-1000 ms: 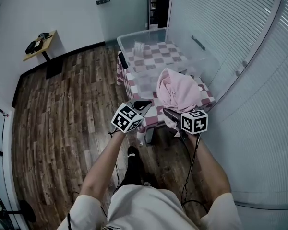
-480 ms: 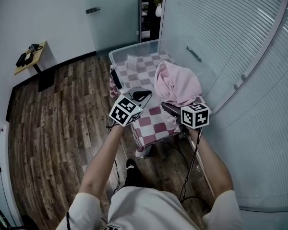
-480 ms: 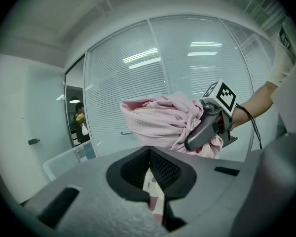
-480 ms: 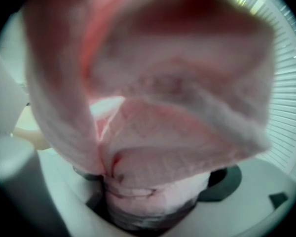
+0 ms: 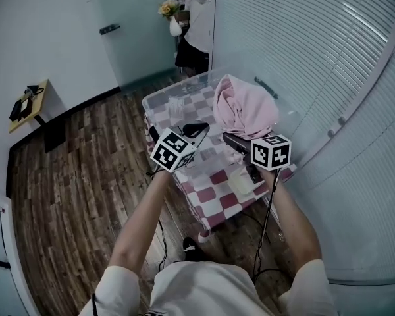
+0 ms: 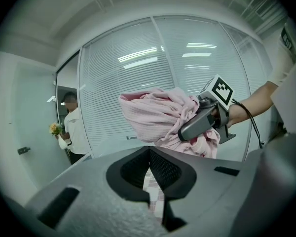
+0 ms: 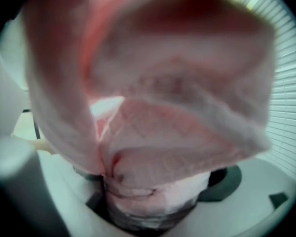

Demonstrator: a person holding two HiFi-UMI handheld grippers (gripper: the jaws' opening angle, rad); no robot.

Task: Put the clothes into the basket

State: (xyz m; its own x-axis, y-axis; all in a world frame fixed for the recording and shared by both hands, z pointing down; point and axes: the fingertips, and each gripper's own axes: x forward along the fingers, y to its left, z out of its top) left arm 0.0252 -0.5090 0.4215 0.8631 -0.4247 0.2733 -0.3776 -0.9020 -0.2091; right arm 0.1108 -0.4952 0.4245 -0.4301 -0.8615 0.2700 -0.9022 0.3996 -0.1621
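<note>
Your right claw [image 5: 226, 137] is pinching a bunched pink garment [image 5: 245, 106]. In the right gripper view the cloth [image 7: 163, 107] fills nearly everything, and a thick fold is clamped at the claw [image 7: 148, 201]. In the head view the garment is held up in the air, over the right side of the clear plastic basket [image 5: 174, 88]. That basket sits on the far part of the table [image 5: 217, 196], which is covered in a pink-and-white checked cloth.

Your left claw [image 5: 196, 129] hovers just left of the right one, over the near edge of the basket. In the left gripper view the claw [image 6: 149, 154] is pressed together with nothing between its jaws, and only a sliver of checked cloth shows below. That view also shows the garment [image 6: 158, 117] hanging from the right claw [image 6: 187, 130] against the white blinds [image 6: 138, 68].

Far off, a person [image 5: 197, 12] stands in a doorway beside some flowers [image 5: 166, 8]. To the left lies a dark wooden floor [image 5: 72, 176].
</note>
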